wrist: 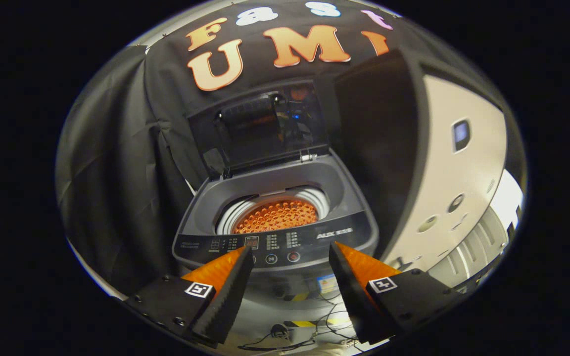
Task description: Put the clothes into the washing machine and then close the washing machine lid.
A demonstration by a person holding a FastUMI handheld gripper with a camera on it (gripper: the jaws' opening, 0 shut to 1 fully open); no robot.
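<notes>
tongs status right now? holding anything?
Tongs: open and empty, fingers spread apart, held in front of the washing machine's control panel; lid up, no clothes between the fingers.

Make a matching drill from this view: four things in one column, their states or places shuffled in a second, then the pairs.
1. dark hinged washing machine lid
2. perforated round drum
3. hand-held gripper
4. grey control panel with buttons

A. open, holding nothing
B. raised upright
C. just beyond the fingertips
D. down inside the tub opening

Pairs: 1-B, 2-D, 3-A, 4-C
</notes>
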